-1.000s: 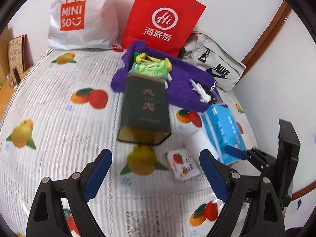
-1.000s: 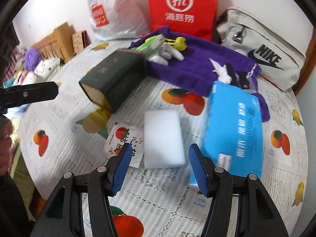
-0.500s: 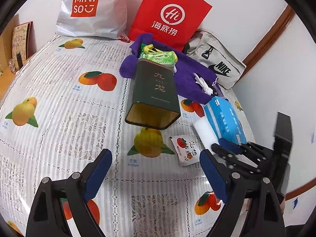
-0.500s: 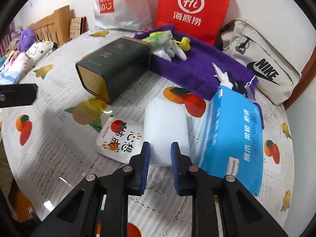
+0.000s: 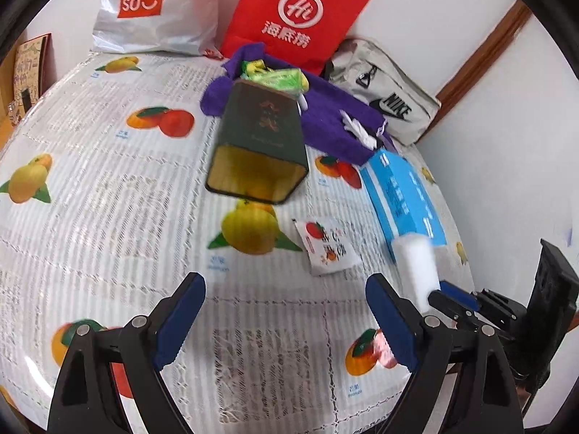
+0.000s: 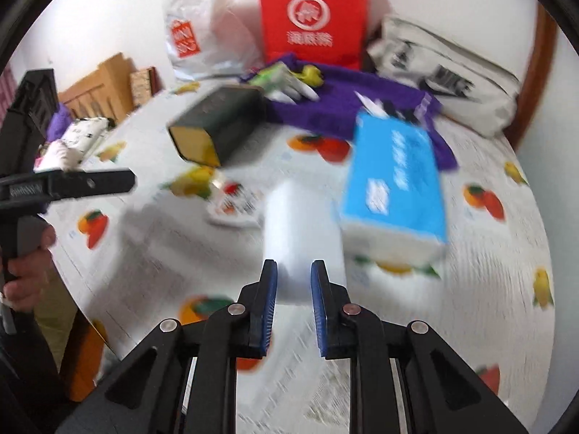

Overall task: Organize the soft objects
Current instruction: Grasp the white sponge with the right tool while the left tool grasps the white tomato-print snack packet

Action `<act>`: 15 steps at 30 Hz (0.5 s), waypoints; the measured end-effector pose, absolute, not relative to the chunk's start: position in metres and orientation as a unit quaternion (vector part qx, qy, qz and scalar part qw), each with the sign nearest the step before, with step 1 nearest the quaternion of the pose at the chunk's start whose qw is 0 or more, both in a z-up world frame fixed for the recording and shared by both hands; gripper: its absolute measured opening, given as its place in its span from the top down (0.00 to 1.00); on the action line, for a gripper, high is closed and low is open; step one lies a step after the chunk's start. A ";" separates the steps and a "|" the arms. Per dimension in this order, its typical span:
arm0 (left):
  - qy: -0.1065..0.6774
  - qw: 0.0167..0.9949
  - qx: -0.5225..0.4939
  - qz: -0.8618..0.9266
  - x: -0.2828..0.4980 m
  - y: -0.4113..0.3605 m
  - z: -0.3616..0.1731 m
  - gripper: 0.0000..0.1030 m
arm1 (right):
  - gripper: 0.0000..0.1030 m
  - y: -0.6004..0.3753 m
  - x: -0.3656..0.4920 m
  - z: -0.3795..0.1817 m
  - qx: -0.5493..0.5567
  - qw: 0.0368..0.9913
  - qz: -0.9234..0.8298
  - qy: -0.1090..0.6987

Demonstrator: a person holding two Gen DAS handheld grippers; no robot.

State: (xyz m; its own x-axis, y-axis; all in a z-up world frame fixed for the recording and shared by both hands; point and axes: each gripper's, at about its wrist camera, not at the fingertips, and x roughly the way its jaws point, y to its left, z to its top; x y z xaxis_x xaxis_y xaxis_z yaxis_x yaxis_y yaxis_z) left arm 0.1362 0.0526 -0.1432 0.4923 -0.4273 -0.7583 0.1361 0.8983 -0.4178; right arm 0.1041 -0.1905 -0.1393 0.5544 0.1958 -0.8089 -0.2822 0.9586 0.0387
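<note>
Since the earlier frames the right gripper point(image 6: 294, 302) has closed its blue-padded jaws on the white sponge block point(image 6: 302, 231), which has left its former place flat on the tablecloth point(image 5: 108, 224) between the sachet and the tissue pack. Its jaws have just been closing, with the block between them; the pads now press its near end, and the soft, matte slab projects forward from the fingers. From the left wrist view the same block point(image 5: 416, 267) appears raised, beside the near end of the blue tissue pack point(image 5: 401, 199), a soft rectangular plastic-wrapped packet. Left gripper point(image 5: 286, 320): jaws spread wide, nothing between them, over the cloth.

Tablecloth: white, lace-textured, printed with oranges and mangoes. Dark green tin point(image 5: 258, 146): rectangular, glossy, lying on its side with its gold-lined open mouth toward the camera. Small flat sachet point(image 5: 327, 247) printed with fruit lies between tin and tissue pack. Purple towel point(image 5: 325, 119), plush and rumpled, lies behind the tin. Against the wall: a red paper bag point(image 5: 296, 18), a white crinkled plastic bag point(image 5: 155, 7), and a grey fabric bag point(image 5: 383, 97). The right wrist view is motion-blurred.
</note>
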 end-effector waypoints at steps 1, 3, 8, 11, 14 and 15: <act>0.478 0.849 -0.151 -0.167 0.135 0.050 -0.145 0.13 | 0.87 -0.194 0.102 -0.144 -0.043 0.877 0.133 0.460; 0.484 0.846 -0.146 -0.170 0.135 0.044 -0.149 0.13 | 0.87 -0.199 0.097 -0.152 -0.031 0.874 0.137 0.465; 0.488 0.844 -0.132 -0.177 0.132 0.035 -0.153 0.13 | 0.78 -0.196 0.092 -0.160 -0.044 0.878 0.139 0.455; 0.491 0.844 -0.130 -0.175 0.131 0.035 -0.154 0.13 | 0.52 -0.197 0.091 -0.161 -0.043 0.881 0.149 0.448; 0.495 0.842 -0.131 -0.170 0.133 0.035 -0.159 0.13 | 0.44 -0.201 0.091 -0.161 -0.034 0.885 0.148 0.440; 0.497 0.841 -0.132 -0.169 0.134 0.035 -0.161 0.13 | 0.40 -0.203 0.092 -0.162 -0.028 0.886 0.146 0.439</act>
